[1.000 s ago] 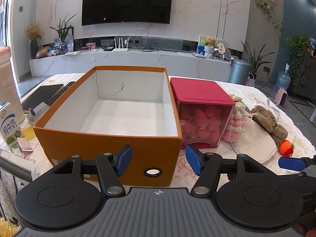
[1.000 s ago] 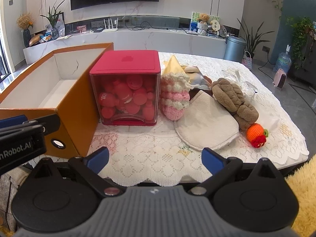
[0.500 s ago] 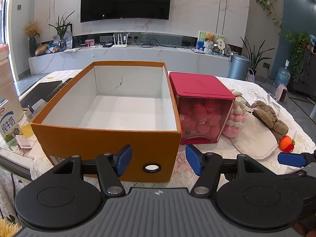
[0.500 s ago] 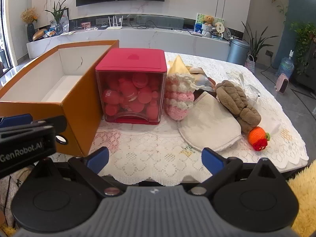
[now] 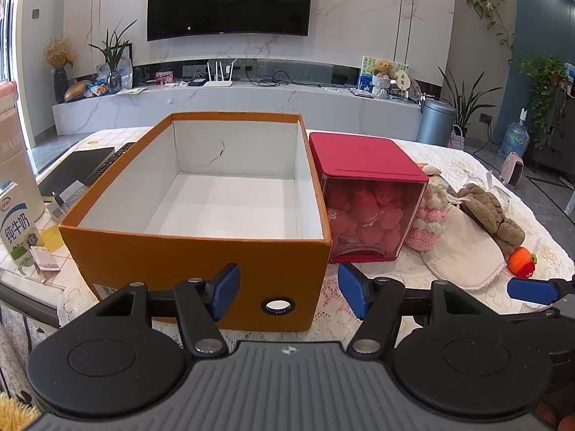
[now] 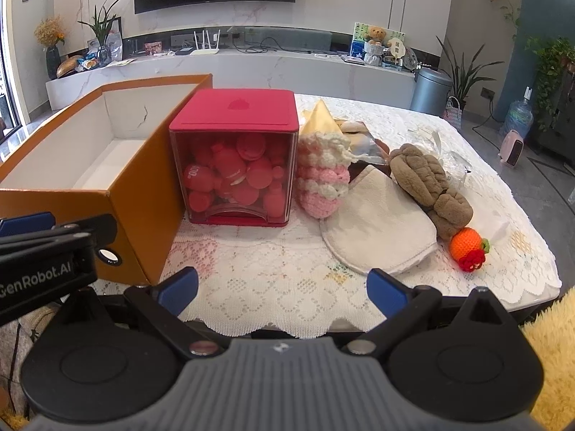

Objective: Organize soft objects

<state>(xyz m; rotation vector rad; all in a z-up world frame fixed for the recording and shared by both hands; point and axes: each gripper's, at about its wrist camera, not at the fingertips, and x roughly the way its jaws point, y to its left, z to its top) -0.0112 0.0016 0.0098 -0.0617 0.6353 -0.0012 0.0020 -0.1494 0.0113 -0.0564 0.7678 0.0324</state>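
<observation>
Orange cardboard, white inside, the open box (image 5: 194, 215) stands empty on the lace-covered bench (image 6: 273, 280), straight ahead of the left gripper (image 5: 287, 289), whose jaws are apart and hold nothing. The soft things lie on the other side of the red-lidded container (image 6: 233, 158) of pink balls: a pink-and-white crocheted piece (image 6: 321, 179) just beside it, a cream cloth pad (image 6: 377, 233), a brown plush toy (image 6: 427, 183) lying along the pad's far edge, and a small orange crocheted fruit (image 6: 467, 248) at the plush's near end. All of them sit forward and to the right of the right gripper (image 6: 284, 287), whose jaws are also wide apart and empty, so the right hand looks the nearer one for a first pick. The pad and the plush both run diagonally, near-right to far-left, so jaws coming from this side would probably need to close across that line. The box lies left of everything, so each carry would pass over or in front of the red container.
</observation>
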